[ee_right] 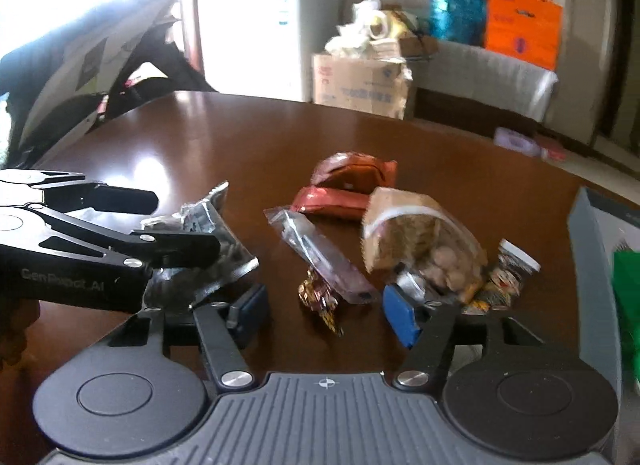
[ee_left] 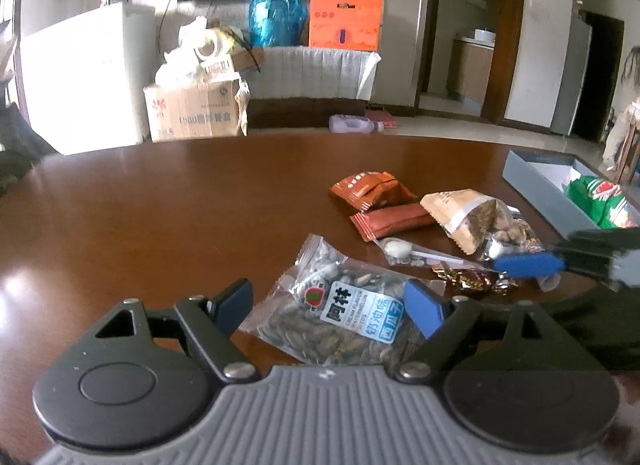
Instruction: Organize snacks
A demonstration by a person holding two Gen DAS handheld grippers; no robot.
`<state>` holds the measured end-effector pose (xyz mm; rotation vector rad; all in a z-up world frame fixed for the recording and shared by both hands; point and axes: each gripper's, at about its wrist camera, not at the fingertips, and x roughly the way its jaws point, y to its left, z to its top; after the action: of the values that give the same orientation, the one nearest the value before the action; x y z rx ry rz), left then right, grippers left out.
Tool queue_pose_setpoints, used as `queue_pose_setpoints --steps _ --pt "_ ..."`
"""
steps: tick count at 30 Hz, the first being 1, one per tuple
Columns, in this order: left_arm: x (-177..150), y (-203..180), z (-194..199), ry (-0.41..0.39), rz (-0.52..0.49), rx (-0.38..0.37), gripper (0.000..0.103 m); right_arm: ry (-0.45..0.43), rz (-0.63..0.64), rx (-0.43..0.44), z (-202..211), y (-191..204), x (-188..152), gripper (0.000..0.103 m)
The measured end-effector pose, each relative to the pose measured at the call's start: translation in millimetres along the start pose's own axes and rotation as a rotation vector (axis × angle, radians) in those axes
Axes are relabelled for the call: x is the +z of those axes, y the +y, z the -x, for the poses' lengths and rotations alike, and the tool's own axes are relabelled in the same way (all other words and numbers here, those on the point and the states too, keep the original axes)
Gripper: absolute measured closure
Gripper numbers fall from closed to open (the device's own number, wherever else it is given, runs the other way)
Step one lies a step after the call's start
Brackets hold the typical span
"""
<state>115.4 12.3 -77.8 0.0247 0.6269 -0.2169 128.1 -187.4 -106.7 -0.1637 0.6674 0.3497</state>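
Observation:
Snack packets lie on a brown round table [ee_left: 160,205]. My left gripper [ee_left: 332,309] is open, its pads on either side of a clear bag of melon seeds [ee_left: 344,313] lying flat. Beyond are two orange-brown packets [ee_left: 372,189], a tan bag of nuts [ee_left: 472,217], a clear long packet [ee_left: 416,253] and gold-wrapped candies [ee_left: 468,279]. My right gripper [ee_right: 324,311] is open and empty, just above the gold candy [ee_right: 320,297] and the clear long packet [ee_right: 320,253]. The nut bag [ee_right: 420,241] is by its right pad. The seed bag [ee_right: 208,249] sits under the left gripper.
A grey open box [ee_left: 536,185] at the table's right holds a green packet [ee_left: 600,197]; it also shows in the right wrist view [ee_right: 592,249]. Behind the table are a cardboard carton [ee_left: 196,113], a white fridge [ee_left: 84,77] and a couch with bags.

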Motion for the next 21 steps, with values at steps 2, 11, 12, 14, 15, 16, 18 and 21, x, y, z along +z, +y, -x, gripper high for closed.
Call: queue_pose_setpoints --steps 2,11,12,14,15,16,18,21 --pt "-0.6 0.1 -2.1 0.005 -0.01 0.001 0.02 -0.009 0.027 -0.008 4.5 6.8 -5.1 0.048" --pt "-3.4 7.9 -10.5 0.023 0.056 -0.017 0.019 -0.035 0.025 -0.021 -8.6 8.5 4.9 0.067" --pt "-3.3 7.0 -11.0 0.022 0.039 -0.02 0.019 -0.035 0.025 -0.02 -9.0 8.6 5.5 0.075" --pt "-3.7 2.7 -10.4 0.012 -0.002 -0.026 0.03 -0.031 0.037 -0.025 -8.6 10.1 6.0 0.077" --pt "-4.5 0.5 -9.5 0.002 -0.016 -0.036 0.035 -0.03 0.043 -0.027 -8.1 10.7 6.1 0.077" --pt "-4.3 -1.2 -9.2 -0.001 -0.028 -0.048 0.05 -0.029 0.046 -0.028 -7.6 10.8 5.9 0.078" --pt "-3.2 -2.3 -8.1 -0.006 -0.031 -0.082 0.069 -0.026 0.047 -0.031 -6.2 10.7 5.3 0.078" --pt "-2.5 -1.5 -7.1 -0.01 -0.019 -0.098 0.082 -0.023 0.049 -0.035 -4.6 11.0 4.3 0.078"
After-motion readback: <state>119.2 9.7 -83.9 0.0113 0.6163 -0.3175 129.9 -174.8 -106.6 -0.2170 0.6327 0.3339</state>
